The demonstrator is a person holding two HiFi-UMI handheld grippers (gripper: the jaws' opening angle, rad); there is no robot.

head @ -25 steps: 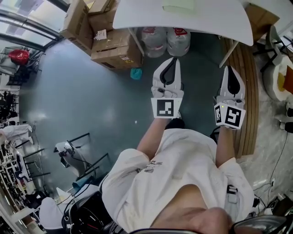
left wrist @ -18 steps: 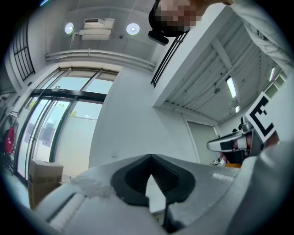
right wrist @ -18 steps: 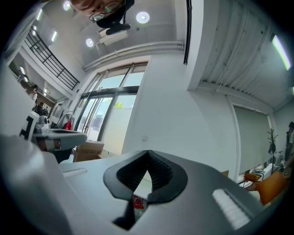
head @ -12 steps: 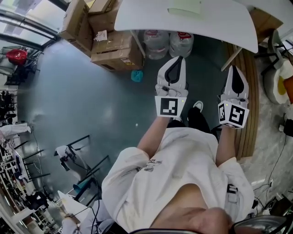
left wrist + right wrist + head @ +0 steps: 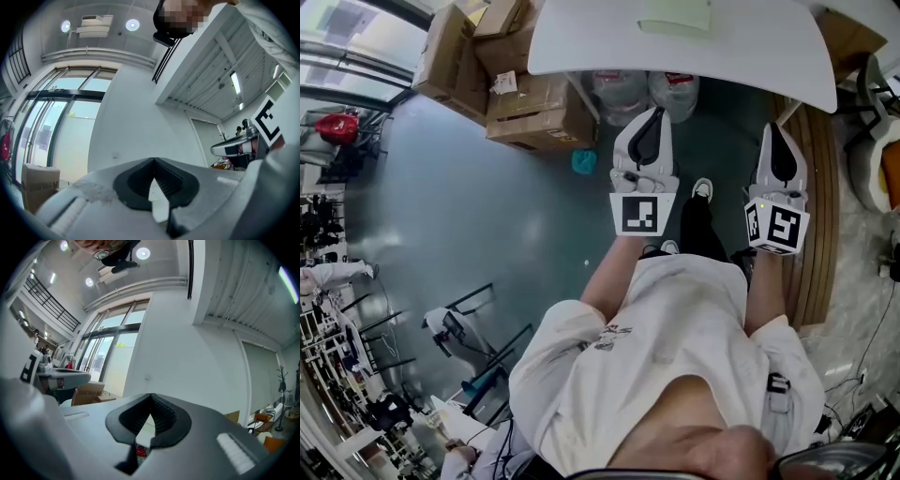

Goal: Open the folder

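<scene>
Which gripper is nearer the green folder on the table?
Left. In the head view the left gripper sits almost straight below the folder, short of the table edge. The right gripper is off to the folder's right, also short of the table.

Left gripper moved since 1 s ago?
Yes. The left gripper has come forward toward the white table: in the head view the gap between its tip and the table's near edge has shrunk.

A pale green folder (image 5: 675,16) lies flat on the white table (image 5: 581,42), its far part cut off by the frame's top edge.
</scene>
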